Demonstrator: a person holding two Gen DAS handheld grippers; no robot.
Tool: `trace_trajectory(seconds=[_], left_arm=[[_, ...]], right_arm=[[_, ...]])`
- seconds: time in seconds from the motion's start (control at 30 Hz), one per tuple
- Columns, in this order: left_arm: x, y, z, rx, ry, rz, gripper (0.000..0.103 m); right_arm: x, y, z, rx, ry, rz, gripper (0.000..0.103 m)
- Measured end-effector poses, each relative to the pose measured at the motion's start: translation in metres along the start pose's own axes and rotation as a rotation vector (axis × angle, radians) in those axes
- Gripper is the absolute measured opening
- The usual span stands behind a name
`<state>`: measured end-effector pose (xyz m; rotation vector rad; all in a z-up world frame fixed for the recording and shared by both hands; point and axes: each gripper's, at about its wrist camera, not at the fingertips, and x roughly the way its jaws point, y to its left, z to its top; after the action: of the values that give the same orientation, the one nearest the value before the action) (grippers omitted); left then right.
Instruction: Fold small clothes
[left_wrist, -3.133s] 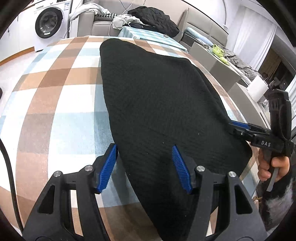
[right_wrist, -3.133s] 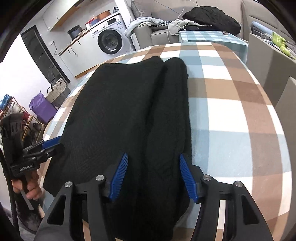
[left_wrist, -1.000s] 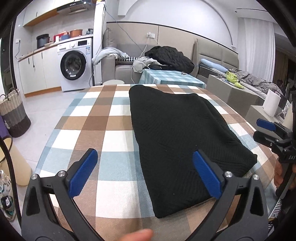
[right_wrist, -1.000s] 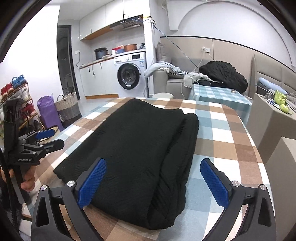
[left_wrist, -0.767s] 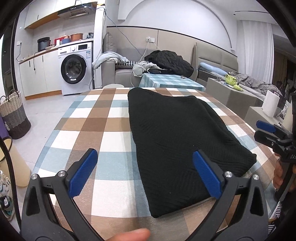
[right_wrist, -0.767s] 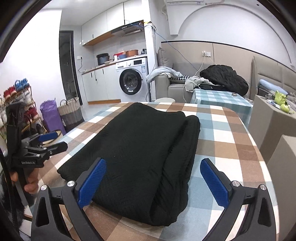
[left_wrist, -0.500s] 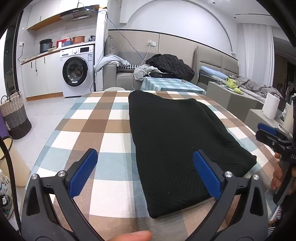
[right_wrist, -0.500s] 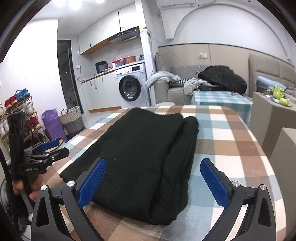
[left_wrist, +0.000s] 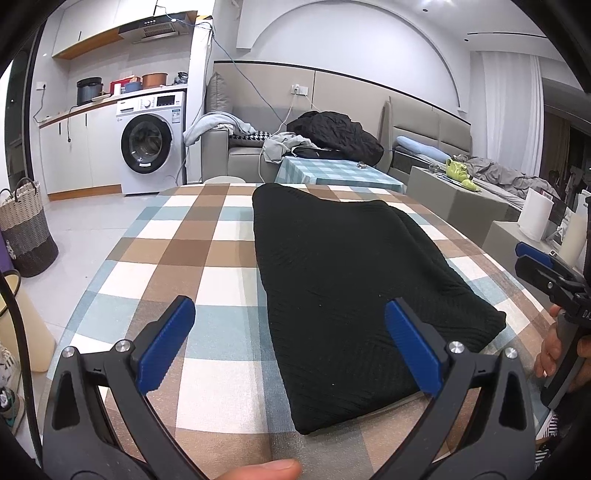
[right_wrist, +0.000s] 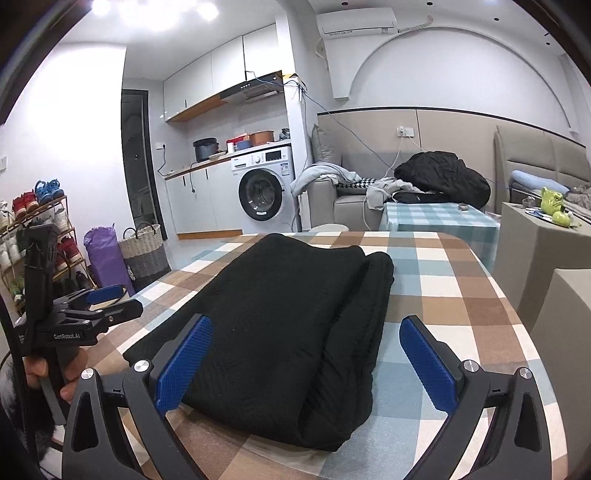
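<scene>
Folded black garment (left_wrist: 343, 280) before both tools

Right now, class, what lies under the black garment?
The checked cloth shows all round the garment, so the garment rests on it. Anything between its folded layers is hidden.

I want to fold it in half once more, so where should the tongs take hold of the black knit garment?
Probably the two near corners of the black knit garment, one per hand, coming in low from the near table edge. That short end lies flat on the checked tablecloth, closest to the open left tongs and right tongs. The right side is a thick rolled fold, so bite deeper there.
</scene>
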<state>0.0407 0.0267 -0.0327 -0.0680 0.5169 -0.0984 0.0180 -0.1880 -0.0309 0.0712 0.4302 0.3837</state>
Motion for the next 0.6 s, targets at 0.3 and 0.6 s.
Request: trace_trajectory(seconds=[0.3, 0.6], left_arm=[[0.0029, 0.0042, -0.0002, -0.015, 0.009, -0.012, 0.102], [0.0043, 0.0049, -0.0007, -0.022, 0.012, -0.015, 0.102]], right_arm=[[-0.0004, 0.0014, -0.0006, 0.001, 0.006, 0.013, 0.103], [0.0002, 0.0025, -0.0009, 0.0, 0.01, 0.017, 0.103]])
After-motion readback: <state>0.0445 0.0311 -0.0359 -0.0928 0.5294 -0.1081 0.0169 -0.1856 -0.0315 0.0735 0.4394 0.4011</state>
